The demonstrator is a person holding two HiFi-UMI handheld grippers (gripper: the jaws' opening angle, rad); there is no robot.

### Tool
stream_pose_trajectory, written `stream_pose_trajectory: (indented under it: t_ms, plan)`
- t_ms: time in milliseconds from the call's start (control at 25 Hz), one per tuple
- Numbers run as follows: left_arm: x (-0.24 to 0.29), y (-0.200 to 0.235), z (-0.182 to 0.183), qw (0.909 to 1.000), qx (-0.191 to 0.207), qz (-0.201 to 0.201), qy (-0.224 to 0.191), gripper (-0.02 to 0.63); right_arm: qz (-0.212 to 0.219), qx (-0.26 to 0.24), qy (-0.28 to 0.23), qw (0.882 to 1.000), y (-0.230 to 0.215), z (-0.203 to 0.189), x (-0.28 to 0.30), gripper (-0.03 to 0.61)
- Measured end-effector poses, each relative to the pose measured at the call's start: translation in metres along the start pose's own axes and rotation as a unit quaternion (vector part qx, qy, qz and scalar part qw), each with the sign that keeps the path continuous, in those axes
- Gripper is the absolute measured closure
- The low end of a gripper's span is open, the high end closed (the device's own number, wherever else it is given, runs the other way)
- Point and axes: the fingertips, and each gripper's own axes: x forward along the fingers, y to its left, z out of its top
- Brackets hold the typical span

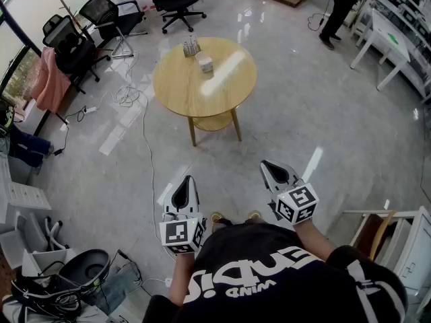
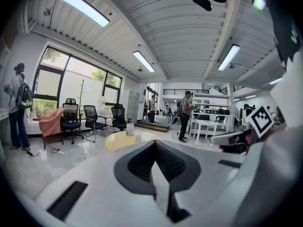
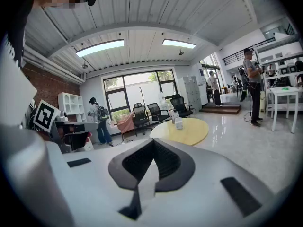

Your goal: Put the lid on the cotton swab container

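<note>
The swab container [image 1: 191, 46] sits on the round table [image 1: 222, 96], up near the table's far edge. It looks like a small clear tub standing upright, so its long axis runs straight up and its mouth points at the ceiling, which is how you'd want it for dropping a lid on from above. It's tiny in every view though, so I can't say whether it's open or what exactly is sticking out of it. Just beside it, a bit closer to the table's middle, is a pale little block [image 1: 204, 63]. My guess is that's the lid or goes with it, but I honestly can't tell from here. Both grippers are well apart from the table, out on its near side, held low and close in, noses aimed roughly at the table. The left gripper [image 1: 185, 186] has its jaws pressed together with nothing between them, and the right gripper [image 1: 271, 169] is the same, closed up and empty. I read that as a walk-up pose: nothing is within reach yet, so everything is tucked and shut, and the lid job hasn't started. Further out, a cable [image 1: 143, 123] trails over the floor off the table's left side, office chairs [image 1: 176, 2] stand past its far edge, and a person [image 1: 337, 9] stands beyond its far right.
</note>
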Motion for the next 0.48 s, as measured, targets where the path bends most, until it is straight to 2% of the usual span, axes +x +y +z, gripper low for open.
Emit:
stream_pose_trajectory:
  t_ms: [480]
  plan:
    - [0.001,0.013,-0.007,0.9996,0.006,-0.025,0.014,0.604,-0.009,-0.002,-0.005,1.0,0.016,-0.004,0.007,0.575]
